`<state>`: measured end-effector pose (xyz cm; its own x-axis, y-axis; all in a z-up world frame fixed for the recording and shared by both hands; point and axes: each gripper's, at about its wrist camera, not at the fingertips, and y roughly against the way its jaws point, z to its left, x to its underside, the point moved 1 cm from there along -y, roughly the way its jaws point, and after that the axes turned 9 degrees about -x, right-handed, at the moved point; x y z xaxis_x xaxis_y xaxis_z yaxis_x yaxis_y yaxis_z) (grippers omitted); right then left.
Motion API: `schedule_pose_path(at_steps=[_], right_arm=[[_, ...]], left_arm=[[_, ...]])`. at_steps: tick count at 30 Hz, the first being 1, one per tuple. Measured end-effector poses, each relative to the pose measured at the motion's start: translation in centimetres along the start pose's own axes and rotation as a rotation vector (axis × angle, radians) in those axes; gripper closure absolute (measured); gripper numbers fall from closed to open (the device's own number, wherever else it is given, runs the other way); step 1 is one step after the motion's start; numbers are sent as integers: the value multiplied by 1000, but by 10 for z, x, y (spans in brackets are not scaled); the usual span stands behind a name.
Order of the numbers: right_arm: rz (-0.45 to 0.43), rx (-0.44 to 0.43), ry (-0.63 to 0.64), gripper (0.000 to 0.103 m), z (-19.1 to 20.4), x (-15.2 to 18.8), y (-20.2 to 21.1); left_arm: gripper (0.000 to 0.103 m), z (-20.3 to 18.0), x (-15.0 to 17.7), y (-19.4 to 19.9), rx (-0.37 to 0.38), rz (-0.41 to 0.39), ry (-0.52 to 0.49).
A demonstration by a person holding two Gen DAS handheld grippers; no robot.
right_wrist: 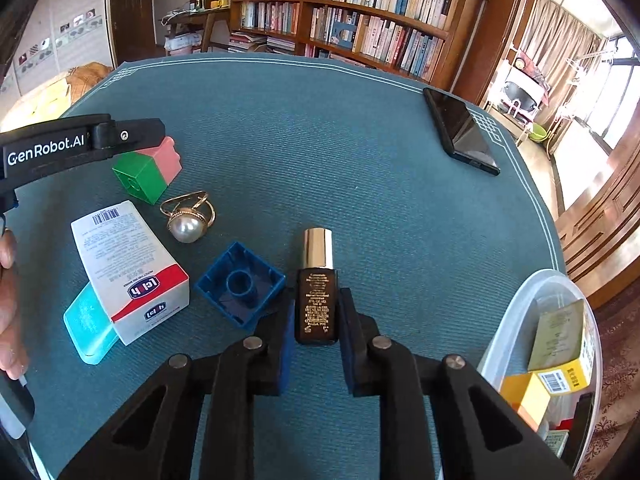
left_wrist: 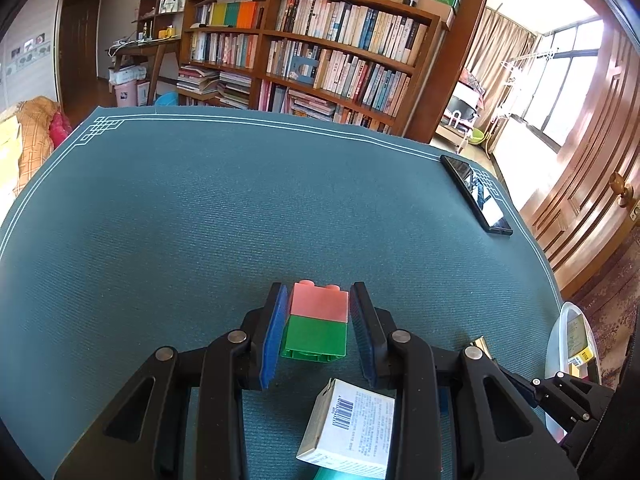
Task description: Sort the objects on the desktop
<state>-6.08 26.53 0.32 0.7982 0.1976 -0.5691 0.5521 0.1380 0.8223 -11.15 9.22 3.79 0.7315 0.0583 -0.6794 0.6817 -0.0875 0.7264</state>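
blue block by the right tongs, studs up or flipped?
Flipped. In the right wrist view the blue block shows its hollow underside and inner tube facing up; no studs are visible.

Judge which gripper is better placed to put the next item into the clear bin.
Right. The right gripper brackets the dark bottle, and the clear bin sits just to its right. The left gripper straddles the pink-and-green block, farther from the bin.

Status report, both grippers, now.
Left gripper open around pink-green block stack. Right gripper open astride dark bottle. Blue brick close beside the left finger; bin right.
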Motion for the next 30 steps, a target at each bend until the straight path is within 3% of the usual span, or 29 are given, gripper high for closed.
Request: schedule_pose_path(at_steps=[12,19,24,28,30], right_arm=[[-130,-64,-120,81,-1,10,34],[-190,-79,-166,81,-3,10,54],[-209,-88,-180,81,-4,10,61],[-219,-95,-194,81,-4,14,66],[-225,-99,-202,81,-5,16,68]], left_arm=[[67,17,-1,-9,44,33,60],[67,12,-1,-10,80,57,40],[58,7,1,-10,70,61,16],[44,9,1,-12,77,69,32],[43,9,2,-14,61,69,29]])
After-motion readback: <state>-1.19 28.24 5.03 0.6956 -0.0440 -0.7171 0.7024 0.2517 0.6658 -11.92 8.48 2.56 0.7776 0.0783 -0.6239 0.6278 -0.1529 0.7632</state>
